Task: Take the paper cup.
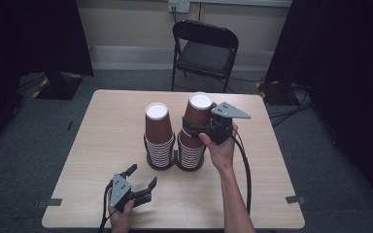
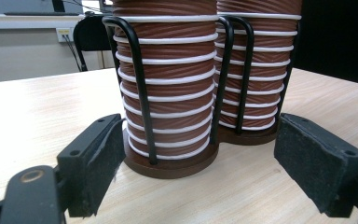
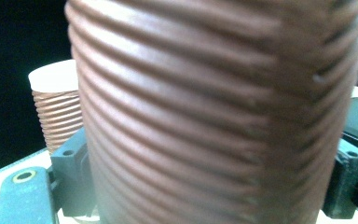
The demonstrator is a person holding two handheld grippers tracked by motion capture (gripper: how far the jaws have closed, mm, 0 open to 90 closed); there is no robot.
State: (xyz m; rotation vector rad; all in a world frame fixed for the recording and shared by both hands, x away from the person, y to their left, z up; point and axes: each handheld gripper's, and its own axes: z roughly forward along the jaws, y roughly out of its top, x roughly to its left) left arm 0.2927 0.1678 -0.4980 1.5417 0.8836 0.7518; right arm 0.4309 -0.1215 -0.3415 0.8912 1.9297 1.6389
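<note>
On worktop (image 1: 102, 145), two cup stacks kept in wire holder (image 2: 140, 84); top cup (image 1: 197, 116) of right stack (image 1: 192, 150) clamped by right claw (image 1: 201, 128); left claw (image 1: 141, 177) held spread apart, near left stack (image 1: 159, 145)

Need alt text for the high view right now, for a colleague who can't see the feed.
The right hand-held gripper grips the top brown paper cup of the right stack, one of two stacks in a black wire holder on a wooden table. The left hand-held gripper sits open near the table's front edge. A black folding chair stands beyond.
</note>
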